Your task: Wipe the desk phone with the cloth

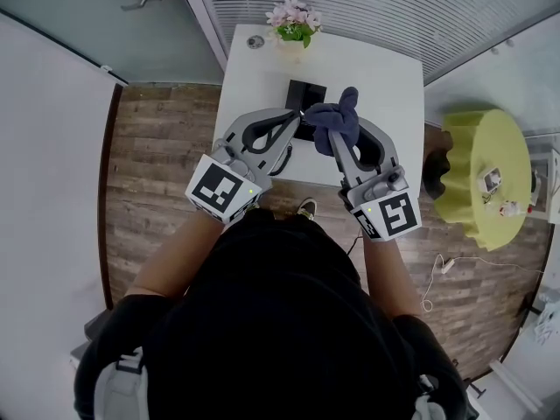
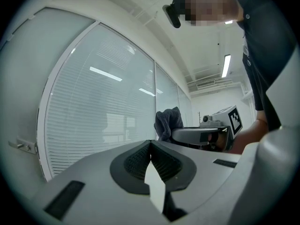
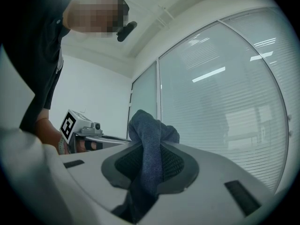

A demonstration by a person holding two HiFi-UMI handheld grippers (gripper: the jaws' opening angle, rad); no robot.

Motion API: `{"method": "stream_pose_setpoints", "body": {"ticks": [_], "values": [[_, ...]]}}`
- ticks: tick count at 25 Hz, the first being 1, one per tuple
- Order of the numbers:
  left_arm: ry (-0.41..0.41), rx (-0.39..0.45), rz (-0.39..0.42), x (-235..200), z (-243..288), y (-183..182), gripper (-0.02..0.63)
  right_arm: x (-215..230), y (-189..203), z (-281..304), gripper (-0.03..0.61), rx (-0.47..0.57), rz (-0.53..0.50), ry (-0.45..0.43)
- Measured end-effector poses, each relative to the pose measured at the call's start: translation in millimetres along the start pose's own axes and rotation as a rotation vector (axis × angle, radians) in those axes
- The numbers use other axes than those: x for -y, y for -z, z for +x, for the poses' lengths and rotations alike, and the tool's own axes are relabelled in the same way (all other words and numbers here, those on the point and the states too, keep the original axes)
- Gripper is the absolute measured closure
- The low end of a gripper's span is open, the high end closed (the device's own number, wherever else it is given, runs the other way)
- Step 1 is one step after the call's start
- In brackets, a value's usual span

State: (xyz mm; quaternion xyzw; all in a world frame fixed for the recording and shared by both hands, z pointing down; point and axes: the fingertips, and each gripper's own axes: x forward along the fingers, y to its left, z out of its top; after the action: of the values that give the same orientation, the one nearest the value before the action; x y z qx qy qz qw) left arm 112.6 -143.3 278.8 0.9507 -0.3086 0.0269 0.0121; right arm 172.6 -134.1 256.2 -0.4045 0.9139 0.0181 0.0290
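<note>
In the head view the black desk phone [image 1: 310, 93] lies on the white table [image 1: 385, 77], its near part hidden behind the jaws and the cloth. My right gripper [image 1: 335, 128] is shut on the dark blue cloth [image 1: 338, 114], which bunches up above the phone's right side. My left gripper [image 1: 297, 115] is shut with nothing in it, its tips just left of the cloth. Both gripper views tilt up at the window blinds. In the right gripper view the cloth [image 3: 149, 139] stands pinched between the pads. The left gripper view shows the cloth [image 2: 168, 122] and the right gripper [image 2: 194, 136] alongside.
A pot of pink flowers [image 1: 295, 23] stands at the table's far edge, with a small round disc [image 1: 255, 41] to its left. A yellow-green round stool [image 1: 486, 178] with small items is at the right. A white cable [image 1: 443, 266] lies on the wooden floor.
</note>
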Motion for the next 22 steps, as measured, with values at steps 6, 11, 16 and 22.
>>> {"method": "stream_pose_setpoints", "body": {"ticks": [6,11,16,22], "values": [[-0.008,0.0,0.006,-0.8,0.4,-0.5,0.603,0.0,1.5,0.2,0.486,-0.001,-0.003,-0.002],[-0.007,-0.006,0.011,-1.4,1.4,-0.4,0.603,1.0,3.1,0.4,0.486,-0.007,-0.002,0.001],[-0.005,-0.005,0.006,-0.5,1.9,3.8,0.603,1.1,3.4,0.3,0.486,-0.009,-0.008,0.002],[-0.007,-0.004,0.01,-1.5,2.1,3.0,0.603,1.9,4.2,1.1,0.486,-0.013,-0.013,0.0]]}}
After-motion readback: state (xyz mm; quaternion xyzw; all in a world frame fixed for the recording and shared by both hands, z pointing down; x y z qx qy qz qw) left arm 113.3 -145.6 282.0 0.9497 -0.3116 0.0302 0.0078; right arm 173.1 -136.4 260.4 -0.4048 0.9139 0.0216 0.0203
